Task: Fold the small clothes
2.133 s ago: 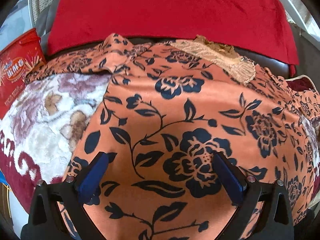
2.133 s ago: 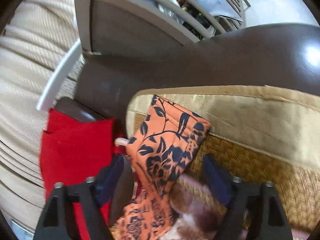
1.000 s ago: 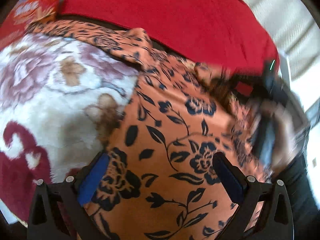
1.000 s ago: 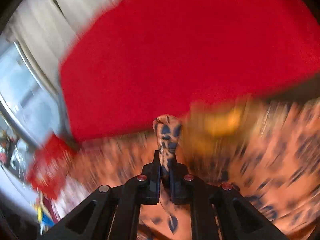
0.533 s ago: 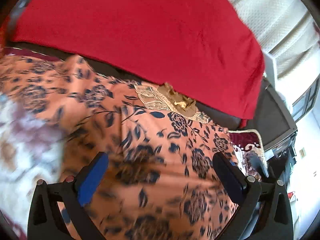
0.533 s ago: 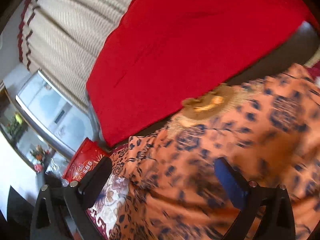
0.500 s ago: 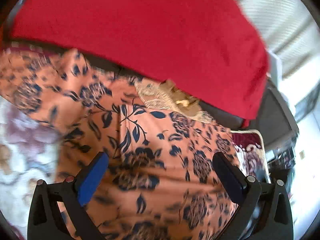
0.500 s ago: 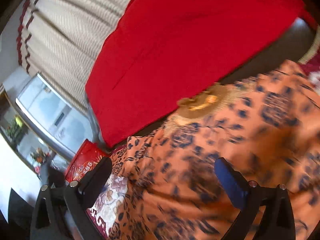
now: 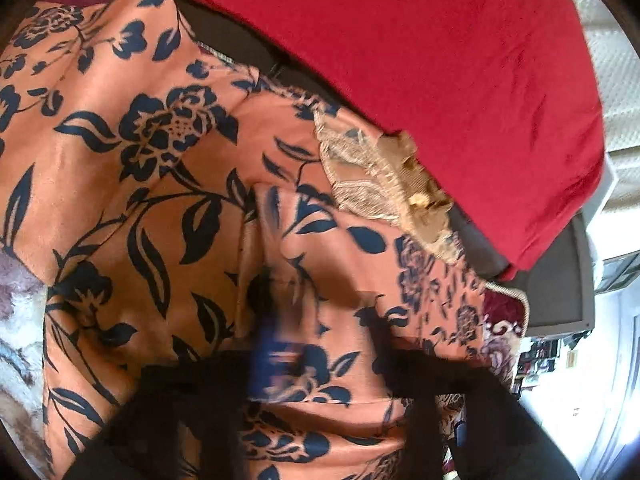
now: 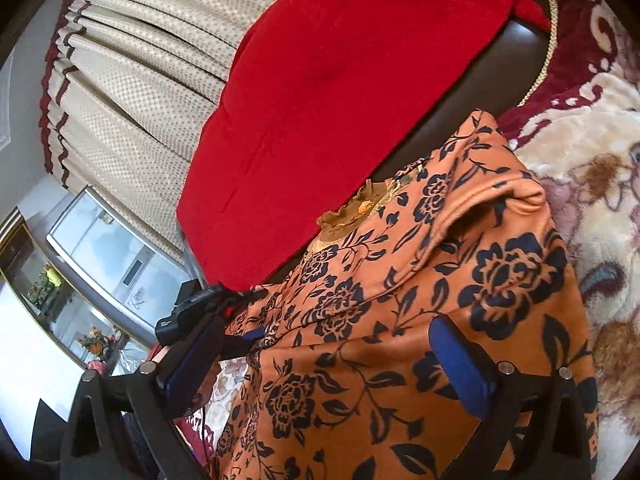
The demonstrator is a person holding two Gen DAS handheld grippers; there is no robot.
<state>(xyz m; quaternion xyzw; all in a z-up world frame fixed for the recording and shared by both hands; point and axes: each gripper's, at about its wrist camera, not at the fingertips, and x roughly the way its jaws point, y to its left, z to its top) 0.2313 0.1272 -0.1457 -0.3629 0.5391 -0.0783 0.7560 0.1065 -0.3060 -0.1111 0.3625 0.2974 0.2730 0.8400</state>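
An orange garment with dark blue flowers point(image 9: 168, 184) lies spread on a plush blanket, its lace collar point(image 9: 372, 184) toward the red cloth behind. One sleeve lies folded over the body. It also shows in the right wrist view point(image 10: 420, 320). My left gripper point(image 9: 316, 356) is blurred by motion, low over the garment; its jaws look partly closed with cloth between them. My right gripper point(image 10: 332, 356) is open and empty above the garment's lower part. The left gripper also shows in the right wrist view point(image 10: 240, 340), at the garment's left edge.
A red cloth point(image 9: 420, 48) drapes the dark sofa back point(image 10: 500, 68). The floral plush blanket point(image 10: 600, 184) lies under the garment. Cream curtains point(image 10: 140, 80) and a glass cabinet point(image 10: 96, 248) stand to the left in the right wrist view.
My right gripper, earlier shut on a sleeve, has let it go and now hangs open. My left gripper has dropped closer to the garment and its jaws have narrowed.
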